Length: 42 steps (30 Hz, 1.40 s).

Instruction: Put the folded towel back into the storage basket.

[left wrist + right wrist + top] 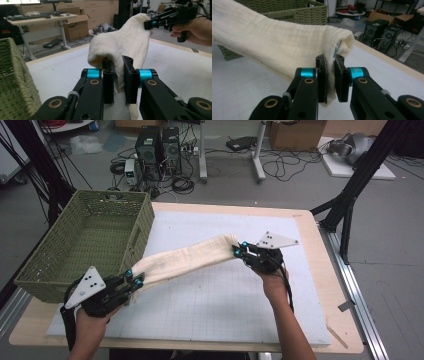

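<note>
A cream folded cloth (185, 260) hangs stretched above the white mat between my two grippers. My left gripper (134, 281) is shut on the cloth's near-left end, beside the basket's corner. In the left gripper view the cloth (125, 42) is pinched between the two jaws of my left gripper (119, 75) and runs away to my right gripper (150, 25). My right gripper (239, 250) is shut on the far-right end. In the right gripper view my right gripper (331, 77) squeezes the cloth (274, 45), and a bit of blue print shows at its fold.
A green woven basket (65, 281) stands at the table's left, its corner close to my left gripper. The white gridded mat (225, 305) covers most of the wooden table (335, 290). Computers and cables lie on the floor beyond the far edge.
</note>
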### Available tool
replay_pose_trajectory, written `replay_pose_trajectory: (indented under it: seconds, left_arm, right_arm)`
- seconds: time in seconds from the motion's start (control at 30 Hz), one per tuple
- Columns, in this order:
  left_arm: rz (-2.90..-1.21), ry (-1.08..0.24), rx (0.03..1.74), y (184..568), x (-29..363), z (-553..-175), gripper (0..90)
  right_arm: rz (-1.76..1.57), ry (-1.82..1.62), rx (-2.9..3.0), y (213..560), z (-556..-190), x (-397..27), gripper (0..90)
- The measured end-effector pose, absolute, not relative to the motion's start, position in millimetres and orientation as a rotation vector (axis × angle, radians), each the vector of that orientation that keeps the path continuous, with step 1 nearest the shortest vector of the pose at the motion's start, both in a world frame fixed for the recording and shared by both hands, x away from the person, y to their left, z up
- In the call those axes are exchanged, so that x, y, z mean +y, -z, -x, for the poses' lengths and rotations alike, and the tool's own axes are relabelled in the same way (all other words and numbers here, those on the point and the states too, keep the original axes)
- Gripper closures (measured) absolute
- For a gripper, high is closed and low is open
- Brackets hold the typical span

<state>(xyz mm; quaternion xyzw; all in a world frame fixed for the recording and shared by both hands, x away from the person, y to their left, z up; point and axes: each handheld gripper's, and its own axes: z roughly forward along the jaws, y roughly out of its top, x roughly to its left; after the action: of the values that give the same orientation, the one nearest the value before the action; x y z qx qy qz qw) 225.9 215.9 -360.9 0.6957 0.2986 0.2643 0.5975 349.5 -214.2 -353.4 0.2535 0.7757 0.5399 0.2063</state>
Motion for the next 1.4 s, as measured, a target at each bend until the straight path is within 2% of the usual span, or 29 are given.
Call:
replay_pose_trajectory:
  seconds: [0.33,0.63,1.4]
  left_arm:
    - [-1.577,-0.656,0.722,355,232,-219,80.6]
    - [-1.532,-0.707,0.756,347,250,-210,80.6]
    - [-1.422,-0.815,0.879,334,296,-199,80.8]
  right_arm:
    - [-0.644,-1.522,2.156,324,-377,-180,82.5]
    - [-0.603,-1.571,2.157,310,-395,-152,82.4]
    - [-0.522,-1.579,2.181,271,-453,-33,82.5]
